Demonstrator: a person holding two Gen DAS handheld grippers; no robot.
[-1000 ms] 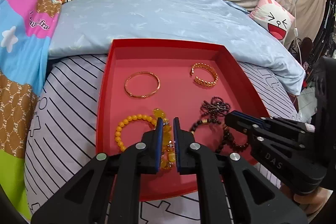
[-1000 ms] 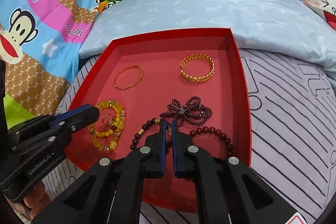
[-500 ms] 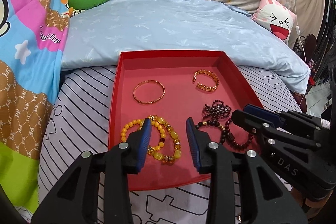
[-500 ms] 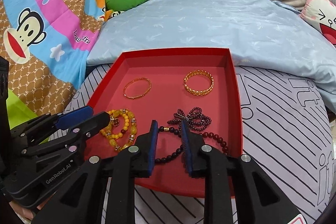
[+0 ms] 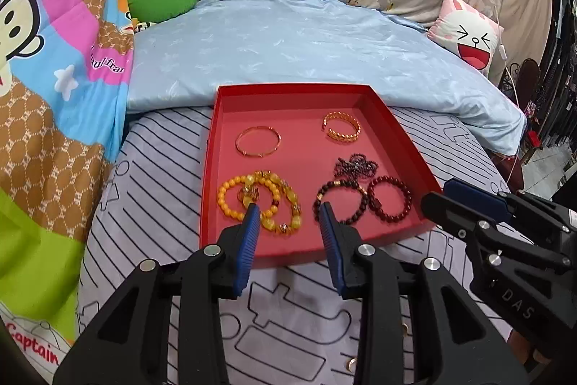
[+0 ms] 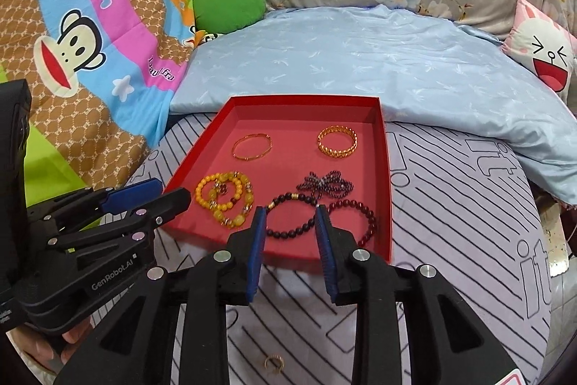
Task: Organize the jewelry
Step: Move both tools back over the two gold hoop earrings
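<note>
Your left gripper (image 5: 290, 217) has its jaws spread with nothing between them, above the near edge of the red tray (image 5: 212, 168) on the bed (image 5: 162, 197). Just beyond the left jaw lie the yellow bead bracelets (image 5: 259, 201); just beyond the right jaw lie the dark bead bracelets (image 5: 362, 199), with a dark beaded bow (image 5: 355, 165) behind them. Farther ahead sit a thin gold bangle (image 5: 258, 141) and a wide gold cuff (image 5: 340, 130).

Your right gripper (image 6: 290, 221) is opening its jaws, also empty; one dark bracelet lies between and just past them on the tray floor, untouched.

Only the right view shows a small gold ring (image 6: 274, 362) on the sheet below the jaws, outside the tray, and part of your hand (image 6: 47, 345) under the left gripper. The left view shows two small gold glints on the sheet under its right jaw, too small to identify. Each gripper hides the near part of the beads behind its jaws, and how many yellow strands overlap is hard to make out.
</note>
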